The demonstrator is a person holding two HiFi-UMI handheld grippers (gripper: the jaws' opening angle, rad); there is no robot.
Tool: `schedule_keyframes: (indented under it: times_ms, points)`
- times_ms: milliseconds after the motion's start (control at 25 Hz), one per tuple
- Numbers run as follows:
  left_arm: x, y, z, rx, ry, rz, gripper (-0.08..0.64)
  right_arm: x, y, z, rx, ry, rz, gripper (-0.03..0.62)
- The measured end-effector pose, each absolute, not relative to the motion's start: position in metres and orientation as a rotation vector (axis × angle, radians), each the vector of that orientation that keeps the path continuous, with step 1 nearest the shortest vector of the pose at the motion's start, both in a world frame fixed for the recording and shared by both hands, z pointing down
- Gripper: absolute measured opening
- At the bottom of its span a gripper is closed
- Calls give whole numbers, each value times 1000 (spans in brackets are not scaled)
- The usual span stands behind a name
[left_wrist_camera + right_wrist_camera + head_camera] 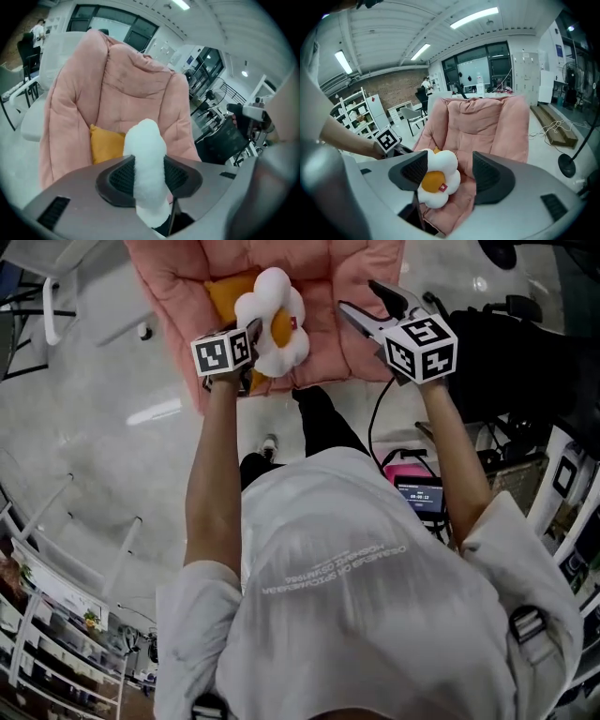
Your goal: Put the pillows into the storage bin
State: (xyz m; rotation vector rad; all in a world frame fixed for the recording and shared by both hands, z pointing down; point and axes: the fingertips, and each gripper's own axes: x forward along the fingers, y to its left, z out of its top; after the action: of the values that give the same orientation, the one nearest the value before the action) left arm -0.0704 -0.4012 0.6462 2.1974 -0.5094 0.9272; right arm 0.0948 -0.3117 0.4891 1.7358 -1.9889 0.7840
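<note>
A white flower-shaped pillow with an orange centre (272,320) is held up in front of a pink padded chair (361,282). My left gripper (251,345) is shut on its edge. In the left gripper view the white plush (145,140) is pinched between the two dark pads of that gripper (149,176). A yellow pillow (225,294) lies on the pink seat behind it (105,143). My right gripper (359,296) hovers open to the right of the pillow with nothing between its jaws. In the right gripper view the white pillow (437,183) shows beyond that gripper (445,171).
A dark bin-like object (229,138) stands right of the chair, near black gear (511,343). A pink device with a screen (417,491) and cables sit by the person's right side. White shelving (56,615) runs along the lower left.
</note>
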Motion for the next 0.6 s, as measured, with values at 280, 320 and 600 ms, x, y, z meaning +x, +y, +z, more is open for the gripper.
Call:
schedule_keyframes:
  times_ms: [280,320,600]
  points:
    - [-72,-381,558,2365,-426,721,164,82,-235,435,1921,-1887,647,311]
    - [-54,-393,543,2389,-425,684,164,100,-240,427,1944,-1881,623,311]
    - [-6,-413,454,2574,-342,581,164,151,-215,373,2147,-1809,484,316]
